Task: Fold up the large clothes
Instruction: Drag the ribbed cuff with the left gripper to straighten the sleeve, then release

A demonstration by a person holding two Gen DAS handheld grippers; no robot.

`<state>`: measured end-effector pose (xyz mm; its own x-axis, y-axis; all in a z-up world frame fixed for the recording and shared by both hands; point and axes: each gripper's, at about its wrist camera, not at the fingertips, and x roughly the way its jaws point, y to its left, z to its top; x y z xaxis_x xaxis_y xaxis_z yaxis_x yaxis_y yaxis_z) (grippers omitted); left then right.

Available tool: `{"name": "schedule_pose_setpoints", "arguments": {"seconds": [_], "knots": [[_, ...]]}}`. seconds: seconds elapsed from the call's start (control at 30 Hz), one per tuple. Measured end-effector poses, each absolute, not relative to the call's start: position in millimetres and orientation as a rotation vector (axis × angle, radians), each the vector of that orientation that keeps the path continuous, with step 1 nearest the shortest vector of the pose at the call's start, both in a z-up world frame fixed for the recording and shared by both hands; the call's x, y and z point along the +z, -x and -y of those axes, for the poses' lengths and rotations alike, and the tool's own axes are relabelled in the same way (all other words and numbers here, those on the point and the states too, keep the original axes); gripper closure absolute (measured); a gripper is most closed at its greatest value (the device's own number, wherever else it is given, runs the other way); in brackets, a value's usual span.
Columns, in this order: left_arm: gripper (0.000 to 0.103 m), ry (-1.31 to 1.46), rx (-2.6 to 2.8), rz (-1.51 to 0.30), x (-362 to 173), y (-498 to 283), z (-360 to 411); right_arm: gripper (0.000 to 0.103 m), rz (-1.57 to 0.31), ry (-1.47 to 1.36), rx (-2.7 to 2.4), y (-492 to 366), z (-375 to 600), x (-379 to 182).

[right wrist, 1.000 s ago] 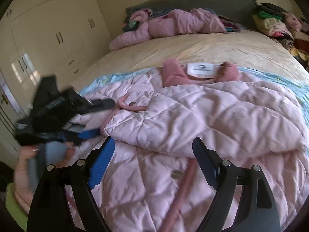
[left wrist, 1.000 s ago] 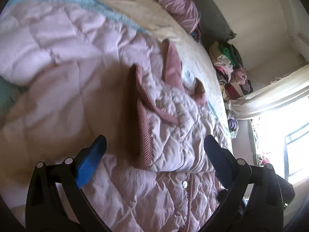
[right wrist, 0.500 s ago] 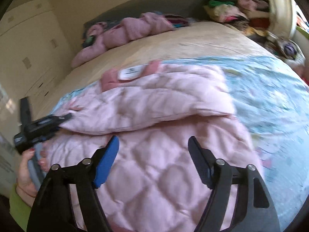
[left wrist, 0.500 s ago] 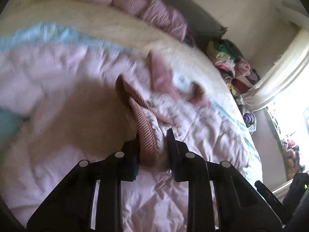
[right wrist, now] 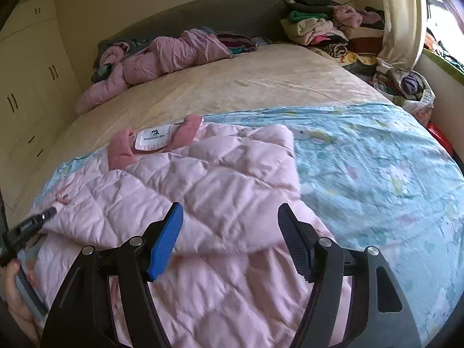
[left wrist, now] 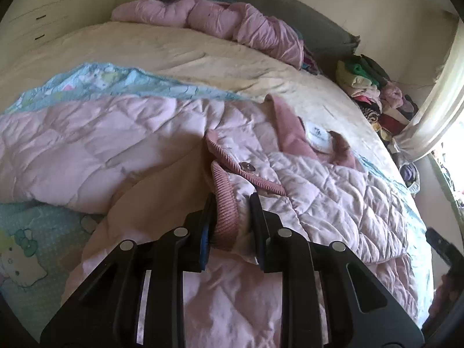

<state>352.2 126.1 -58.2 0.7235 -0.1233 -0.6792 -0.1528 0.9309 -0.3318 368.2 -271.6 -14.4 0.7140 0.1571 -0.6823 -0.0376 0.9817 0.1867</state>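
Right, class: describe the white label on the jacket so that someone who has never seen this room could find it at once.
Start at the big bed, then find the pale pink quilted jacket spread on its near half. At the jacket's far edge, a darker pink collar surrounds the white label. It is the only flat white rectangle with dark print on it; everything around it is pink.

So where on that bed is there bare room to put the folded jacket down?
Free: the cream bedsheet between the quilted pink jacket and the crumpled pink coat, and the light blue cartoon blanket beside the jacket. Crowded: the clothes pile by the curtain.
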Motion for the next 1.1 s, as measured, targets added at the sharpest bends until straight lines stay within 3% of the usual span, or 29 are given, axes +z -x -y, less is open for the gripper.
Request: {"name": "schedule_pose_setpoints", "arguments": {"seconds": [0.4, 0.93, 1.03, 1.1], "knots": [[0.086, 0.344, 0.029, -0.823, -71.4, -353.6, -118.1, 0.036, -0.918, -0.144, 0.085, -437.8, 259.5, -57.8], [0.082, 0.311, 0.036, -0.874, -82.6, -360.2, -114.0, 0.035, -0.977, -0.165, 0.031, -449.6, 270.6, -94.7], [0.082, 0.29, 0.044, -0.871, -78.0, -357.7, -111.3, 0.026, -0.976, -0.159, 0.037, -448.6, 267.4, -90.4], [0.074, 0.279, 0.047, -0.871, -75.0, -355.9, -110.1, 0.015, -0.972, -0.188, 0.054, -444.9, 266.6, -85.7]]}}
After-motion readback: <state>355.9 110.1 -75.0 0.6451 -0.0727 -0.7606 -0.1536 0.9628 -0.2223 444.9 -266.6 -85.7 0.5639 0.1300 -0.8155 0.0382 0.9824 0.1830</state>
